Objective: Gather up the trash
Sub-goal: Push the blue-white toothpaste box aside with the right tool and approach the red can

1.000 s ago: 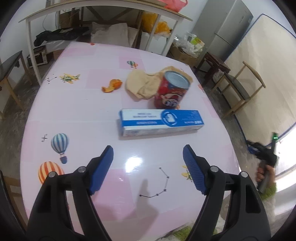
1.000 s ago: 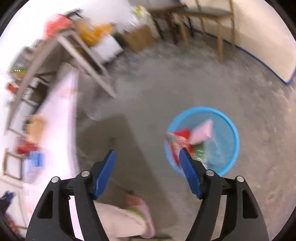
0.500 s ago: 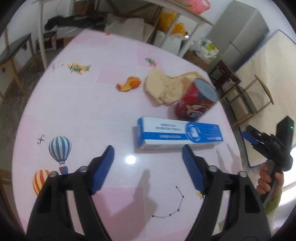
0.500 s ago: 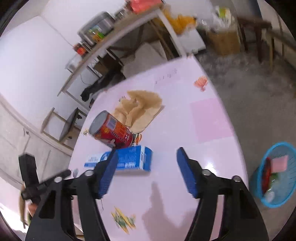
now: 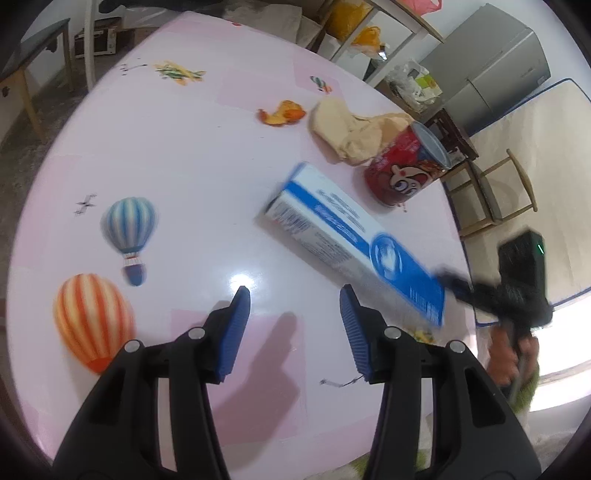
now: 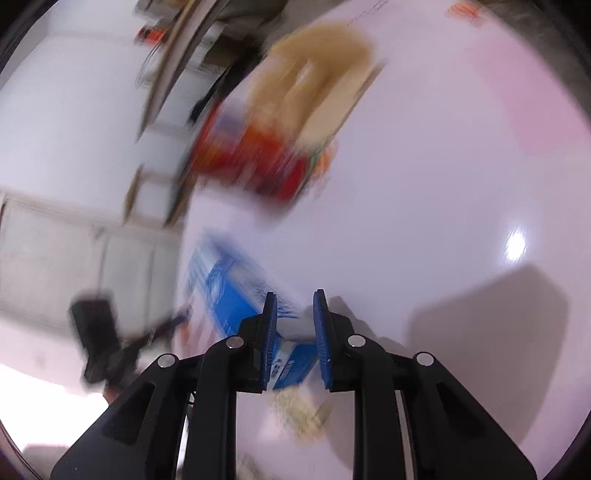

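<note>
A blue and white toothpaste box (image 5: 351, 243) lies tilted on the pink table (image 5: 166, 166). My right gripper (image 6: 294, 325) is shut on the near end of the box (image 6: 236, 295); it shows at the right of the left wrist view (image 5: 458, 288). My left gripper (image 5: 293, 325) is open and empty, just in front of the box. A red can (image 5: 404, 170), crumpled brown paper (image 5: 354, 129) and an orange peel (image 5: 282, 112) lie beyond the box. The right wrist view is blurred.
The table's right edge (image 5: 461, 229) is close to the box. Wooden chairs (image 5: 495, 192) and a grey fridge (image 5: 495, 74) stand beyond it. A shelf table (image 5: 369, 22) is behind the pink table.
My right gripper swung from the blue trash basket to the table and closed on the box's end. The box has turned and lifted at that end. My left gripper moved closer.
</note>
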A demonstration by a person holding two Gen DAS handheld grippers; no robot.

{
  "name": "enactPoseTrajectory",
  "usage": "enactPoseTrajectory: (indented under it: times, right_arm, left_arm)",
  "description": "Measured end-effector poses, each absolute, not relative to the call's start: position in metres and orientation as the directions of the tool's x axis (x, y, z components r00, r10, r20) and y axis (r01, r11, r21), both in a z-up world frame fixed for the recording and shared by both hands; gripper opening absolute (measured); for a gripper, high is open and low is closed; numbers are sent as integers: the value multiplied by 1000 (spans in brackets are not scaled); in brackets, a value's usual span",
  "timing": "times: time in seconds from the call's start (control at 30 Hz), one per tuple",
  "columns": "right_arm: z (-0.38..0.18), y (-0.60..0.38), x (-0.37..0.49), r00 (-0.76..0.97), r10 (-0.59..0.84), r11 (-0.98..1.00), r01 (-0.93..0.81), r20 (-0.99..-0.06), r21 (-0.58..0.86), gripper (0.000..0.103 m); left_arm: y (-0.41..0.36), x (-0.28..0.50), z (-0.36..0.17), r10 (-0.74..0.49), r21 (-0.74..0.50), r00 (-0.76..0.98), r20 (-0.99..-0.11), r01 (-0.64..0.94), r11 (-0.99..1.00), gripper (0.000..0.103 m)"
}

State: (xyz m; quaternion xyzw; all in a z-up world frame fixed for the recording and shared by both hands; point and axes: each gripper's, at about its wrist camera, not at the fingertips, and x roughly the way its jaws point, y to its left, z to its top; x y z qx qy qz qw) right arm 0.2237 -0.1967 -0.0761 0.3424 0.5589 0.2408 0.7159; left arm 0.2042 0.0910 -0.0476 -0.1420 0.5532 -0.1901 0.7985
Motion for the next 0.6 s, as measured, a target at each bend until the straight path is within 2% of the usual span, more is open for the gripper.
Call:
enactPoseTrajectory:
  times: [0.1, 0.17, 0.23, 0.3, 0.37, 0.5, 0.6]
  right_arm:
    - [-65, -177, 207, 217, 776, 615, -50, -593, 787, 21]
    - [-56, -177, 206, 274, 753, 640, -96, -598, 762, 24]
    - [-58, -183, 217, 336, 712, 671, -68, -616, 738, 29]
    - [-67, -186, 226, 353, 678, 692, -10, -645, 722, 29]
    - [-75, -166, 229, 296, 694, 692, -21, -656, 722, 29]
    - [-68, -125, 220, 189, 717, 697, -155, -671, 700, 32]
    - [-41, -142, 235, 312, 652, 753, -154, -691, 640, 40]
  left_arm:
    - [102, 200, -44, -443, -425, 332, -833, 130, 896, 49]
    - [105, 199, -40, -439, -423, 346, -829, 125, 897, 51]
    - [105, 197, -37, -437, -420, 363, -823, 128, 898, 55]
    - [103, 195, -33, -440, -420, 374, -817, 137, 897, 56]
    - [100, 192, -31, -442, -420, 382, -812, 143, 896, 59]
    - [97, 190, -31, -434, -408, 386, -814, 151, 900, 61]
    - [93, 192, -33, -426, -396, 384, -819, 159, 905, 61]
